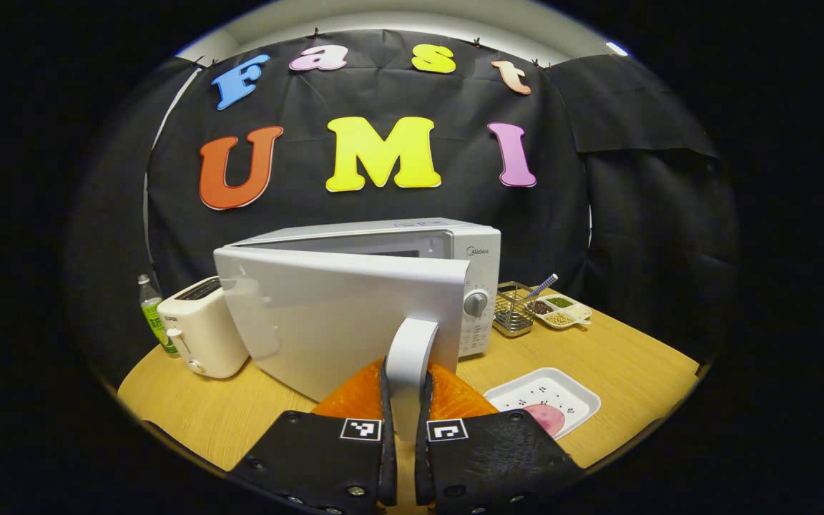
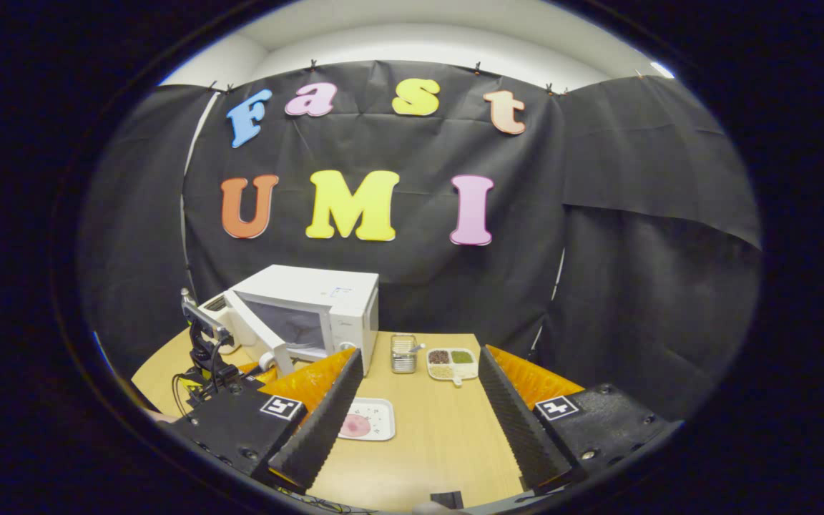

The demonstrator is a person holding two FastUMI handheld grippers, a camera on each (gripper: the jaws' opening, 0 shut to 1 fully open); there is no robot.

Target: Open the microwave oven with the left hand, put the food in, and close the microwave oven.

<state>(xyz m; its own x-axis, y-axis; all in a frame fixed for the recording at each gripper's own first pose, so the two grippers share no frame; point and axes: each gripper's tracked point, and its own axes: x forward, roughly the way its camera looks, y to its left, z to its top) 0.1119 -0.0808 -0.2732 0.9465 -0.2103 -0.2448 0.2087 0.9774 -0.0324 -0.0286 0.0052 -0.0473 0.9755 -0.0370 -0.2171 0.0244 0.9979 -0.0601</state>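
A white microwave [image 1: 480, 250] stands at the back of the wooden table, its door [image 1: 340, 315] swung partly open toward me. My left gripper [image 1: 406, 379] is shut on the door's white handle [image 1: 409, 354], both fingers pressed against its sides. To the right, on the table, a white tray [image 1: 562, 390] carries a pink slice of food [image 1: 546, 417]. In the right gripper view, my right gripper [image 2: 420, 357] hangs open above the table with nothing between its fingers. The tray [image 2: 378, 413] with the food [image 2: 355, 425] lies ahead of it, and the microwave [image 2: 333, 300] with its open door [image 2: 251, 332] sits at the left.
A white toaster [image 1: 201, 329] and a green-labelled bottle [image 1: 151, 311] stand left of the microwave. A wire basket [image 1: 513, 309] and a divided dish of spices [image 1: 562, 309] sit to its right. The table's front edge runs close below both grippers.
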